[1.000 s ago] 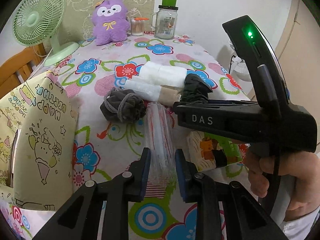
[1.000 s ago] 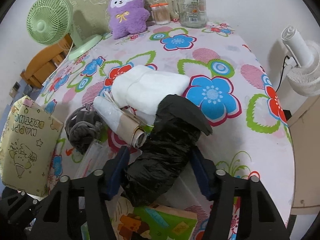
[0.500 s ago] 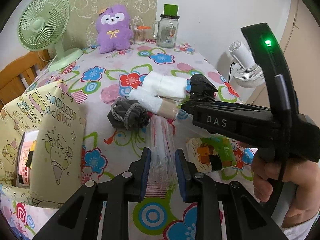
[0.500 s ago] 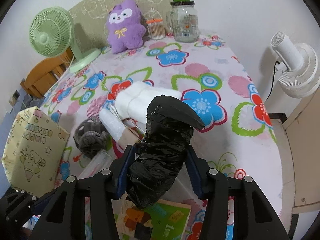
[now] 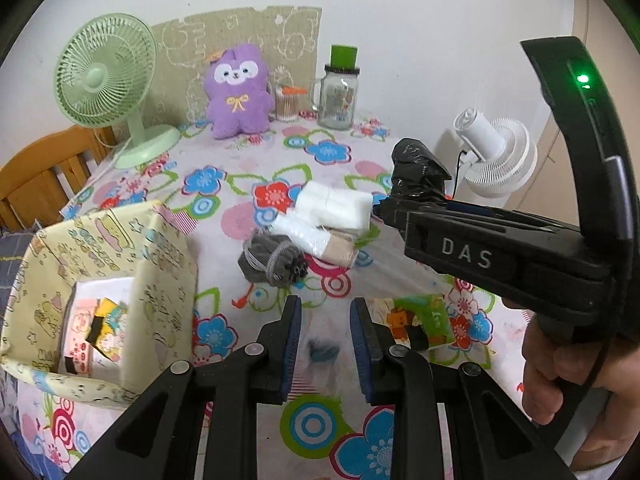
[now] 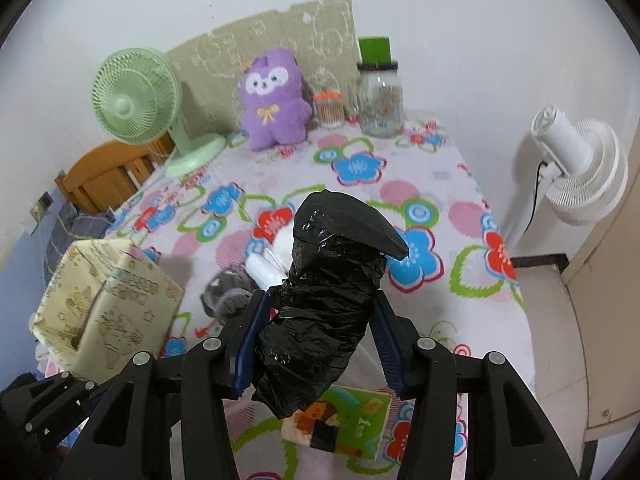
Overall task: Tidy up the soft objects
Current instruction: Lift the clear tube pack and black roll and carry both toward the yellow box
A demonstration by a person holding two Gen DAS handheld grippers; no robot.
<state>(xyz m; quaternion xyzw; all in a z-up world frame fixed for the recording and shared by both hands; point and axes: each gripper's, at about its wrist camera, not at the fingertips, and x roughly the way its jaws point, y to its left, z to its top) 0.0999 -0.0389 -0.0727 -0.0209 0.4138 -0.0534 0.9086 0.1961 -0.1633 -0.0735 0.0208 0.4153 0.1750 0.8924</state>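
My right gripper (image 6: 320,300) is shut on a crumpled black plastic bag roll (image 6: 324,296) and holds it up above the flowered tablecloth (image 6: 424,168). The same black roll (image 5: 416,172) sticks out past that gripper's body in the left wrist view. Between the blue pads of my left gripper (image 5: 325,320), which is shut, sits a clear plastic bundle (image 5: 320,350). On the cloth lie a grey drawstring pouch (image 5: 272,260), a white and beige roll (image 5: 316,240) and a white folded pack (image 5: 336,204).
An open yellow gift box (image 5: 100,280) stands at the near left with items inside. A green printed pack (image 5: 416,320) lies near the front. A purple plush (image 5: 236,92), green fan (image 5: 104,76) and glass jar (image 5: 338,96) line the back. A white fan (image 5: 492,156) stands off the right edge.
Both grippers have risen. The right jaws narrowed onto the black roll and lifted it off the pile. The clear bundle came up with the left gripper, and the table looks farther away.
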